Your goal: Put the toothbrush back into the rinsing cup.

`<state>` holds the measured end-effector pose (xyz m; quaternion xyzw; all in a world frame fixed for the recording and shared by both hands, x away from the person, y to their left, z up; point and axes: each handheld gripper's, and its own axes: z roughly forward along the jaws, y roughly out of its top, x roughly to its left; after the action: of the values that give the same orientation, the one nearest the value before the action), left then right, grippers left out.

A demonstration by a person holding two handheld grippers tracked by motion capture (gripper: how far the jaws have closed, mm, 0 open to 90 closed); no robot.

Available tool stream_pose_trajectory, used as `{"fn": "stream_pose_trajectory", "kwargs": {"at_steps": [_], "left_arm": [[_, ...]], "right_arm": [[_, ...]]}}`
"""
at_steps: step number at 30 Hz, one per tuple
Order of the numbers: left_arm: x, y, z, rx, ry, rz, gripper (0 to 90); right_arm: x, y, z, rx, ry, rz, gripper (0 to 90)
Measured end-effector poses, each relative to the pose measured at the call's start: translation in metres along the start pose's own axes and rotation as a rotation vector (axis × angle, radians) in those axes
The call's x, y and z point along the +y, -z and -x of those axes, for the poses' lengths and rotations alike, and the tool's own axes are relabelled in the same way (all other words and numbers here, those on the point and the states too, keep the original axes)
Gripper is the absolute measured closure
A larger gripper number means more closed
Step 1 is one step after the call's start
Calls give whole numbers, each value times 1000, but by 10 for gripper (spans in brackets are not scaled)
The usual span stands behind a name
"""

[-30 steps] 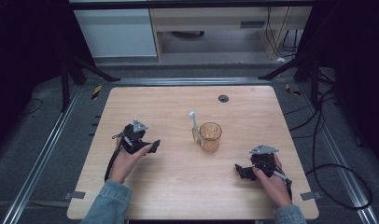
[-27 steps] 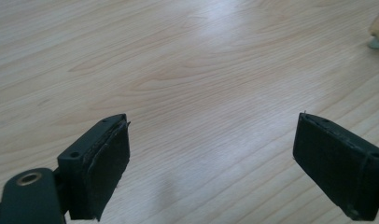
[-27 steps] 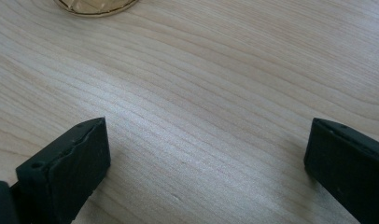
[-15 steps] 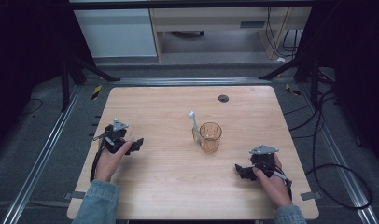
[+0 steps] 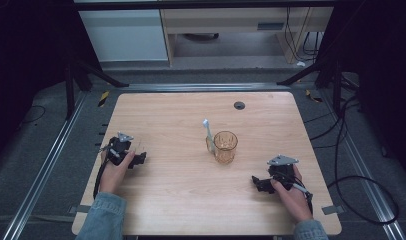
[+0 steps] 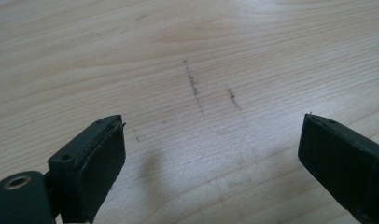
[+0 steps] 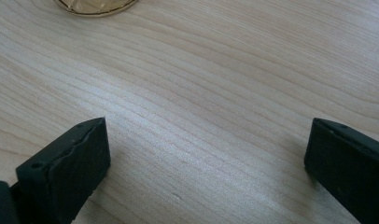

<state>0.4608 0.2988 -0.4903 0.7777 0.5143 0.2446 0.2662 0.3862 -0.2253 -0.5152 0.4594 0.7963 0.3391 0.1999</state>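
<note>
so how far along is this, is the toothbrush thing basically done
Looks close to finished: the toothbrush stands leaning in the amber cup at mid-table. Nothing is in hand; the left gripper and right gripper both rest open on the table, well apart from the cup. No further step seems left, though that is a guess.

black grommet near table's far edge

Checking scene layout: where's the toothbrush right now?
High view: the toothbrush stands near the table's middle, leaning against the left side of the amber cup, between the two grippers.
</note>
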Motion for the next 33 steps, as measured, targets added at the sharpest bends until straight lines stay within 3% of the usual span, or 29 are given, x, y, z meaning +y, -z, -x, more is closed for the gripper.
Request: {"fn": "stream_pose_trajectory", "kwargs": {"at_steps": [9,17,24,33], "left_arm": [[-5,-7,-6,7,22,-11,66],[-9,-12,-13,-36,78,24,42],[-11,-17,-14,-38,79,58,5],[-11,-17,-15,-39,85,55,0]], "right_arm": [[0,0,0,0,0,0,6],[0,0,0,1,0,1,6],[0,0,0,0,0,0,6],[0,0,0,1,0,1,6]]}}
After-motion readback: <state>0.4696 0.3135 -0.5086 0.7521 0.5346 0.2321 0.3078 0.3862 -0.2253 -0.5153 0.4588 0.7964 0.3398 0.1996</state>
